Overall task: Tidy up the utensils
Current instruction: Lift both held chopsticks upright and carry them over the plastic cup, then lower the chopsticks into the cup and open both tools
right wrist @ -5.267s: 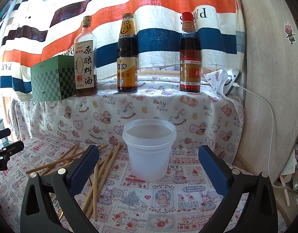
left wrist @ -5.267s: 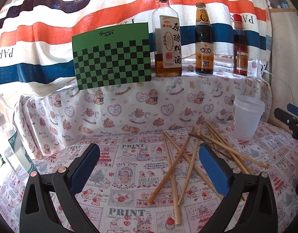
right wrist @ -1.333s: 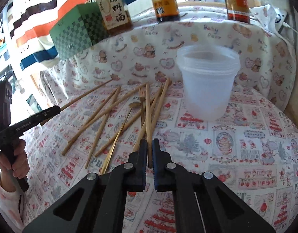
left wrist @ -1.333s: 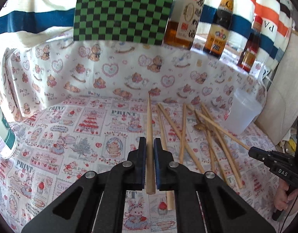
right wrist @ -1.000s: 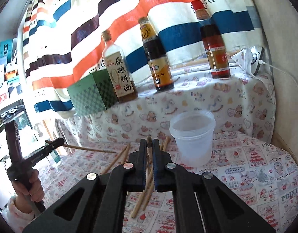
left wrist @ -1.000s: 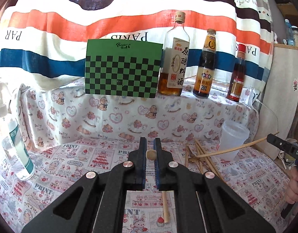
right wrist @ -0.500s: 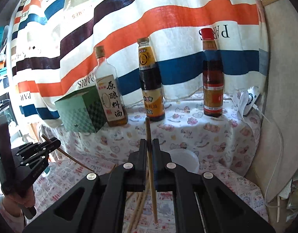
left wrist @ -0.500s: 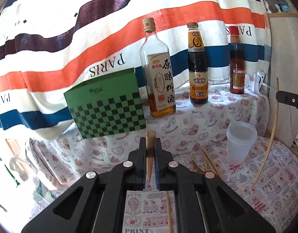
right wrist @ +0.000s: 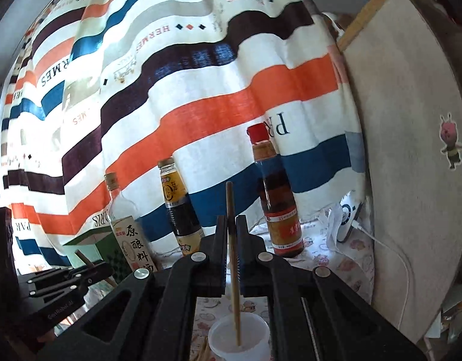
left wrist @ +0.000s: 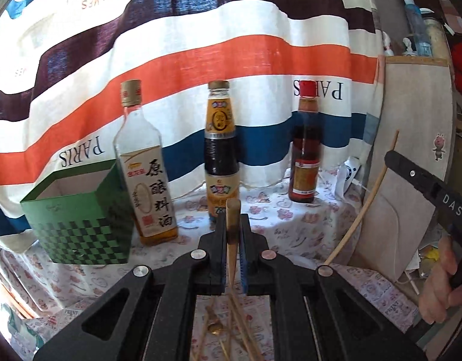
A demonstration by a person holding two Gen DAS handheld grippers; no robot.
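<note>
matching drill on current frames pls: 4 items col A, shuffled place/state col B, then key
Column A
1. left hand-held gripper
2. white plastic cup
3. green checkered box
4. red-capped bottle

Column B
a. open-topped, left of the clear cooking-wine bottle
b. shut on a chopstick, thick end up
c. rightmost of three bottles on the cloth-covered ledge
d. below the right hand-held gripper, whose chopstick hangs with its tip over the cup's opening

Pairs: 1-b, 2-d, 3-a, 4-c
</note>
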